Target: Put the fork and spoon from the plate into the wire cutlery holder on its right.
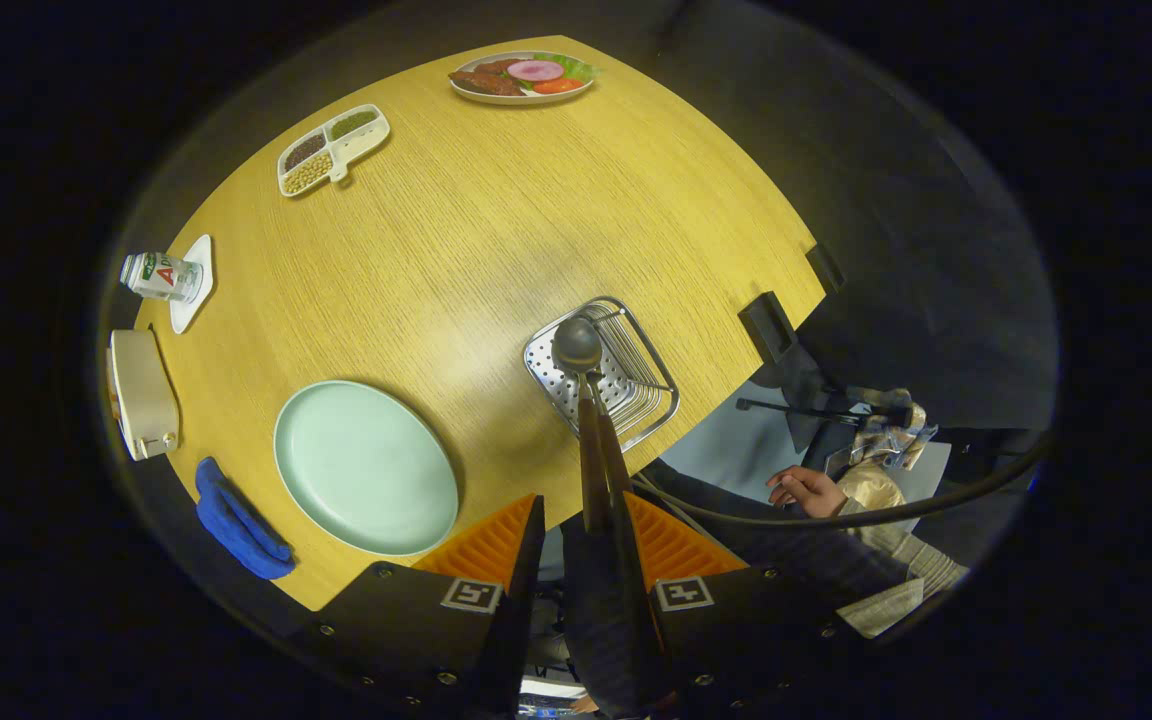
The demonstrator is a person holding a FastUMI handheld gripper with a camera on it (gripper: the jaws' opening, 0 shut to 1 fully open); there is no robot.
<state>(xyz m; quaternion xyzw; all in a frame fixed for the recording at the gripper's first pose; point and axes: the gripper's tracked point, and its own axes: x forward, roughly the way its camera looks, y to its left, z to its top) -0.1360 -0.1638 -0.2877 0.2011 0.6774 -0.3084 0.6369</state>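
My gripper (586,510) is shut on the dark handle of a spoon (577,345). The spoon points away from the fingers and is held in the air. Its round bowl hangs over the wire cutlery holder (648,372), a metal basket with a perforated base near the table's right edge. A brown strip runs along the handle; I cannot tell whether it is a second handle. The pale green plate (366,465) lies left of the holder, just ahead of the left finger, with nothing on it. No fork head can be made out.
On the wooden table (476,220): a divided dish of beans (333,148), a plate of food (523,76) at the far side, a bottle on a white coaster (162,276), a beige box (141,393) and a blue cloth (236,522) on the left. A person's hand (808,490) rests beyond the right finger.
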